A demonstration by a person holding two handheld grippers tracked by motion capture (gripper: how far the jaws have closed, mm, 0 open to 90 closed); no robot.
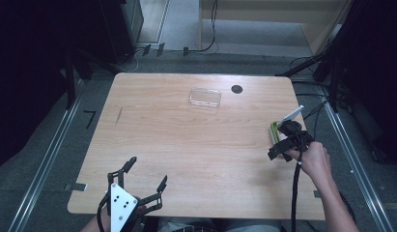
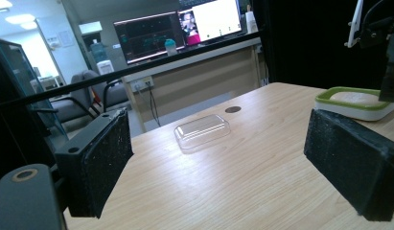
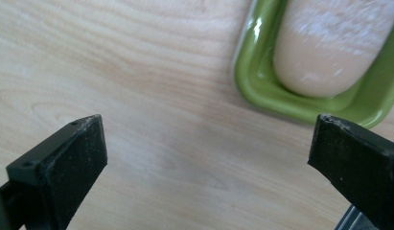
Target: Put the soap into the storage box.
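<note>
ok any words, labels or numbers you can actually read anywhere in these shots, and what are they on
None can be read.
Monitors beyond the table, left gripper view: content shows, too blurred to read.
Wall notice in the same view: too small to read.
Green dish, clear lid, wooden table and both tongs: no text visible.

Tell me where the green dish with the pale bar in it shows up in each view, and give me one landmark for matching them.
High view: the green dish sits at the table's right edge, partly under the right gripper.
Left gripper view: upper right, beyond the right-hand jaw, pale bar inside.
Right gripper view: top right corner, green dish cut off by the frame.
Shared landmark: the light wooden table; the high and left gripper views also share the clear lid.
</note>
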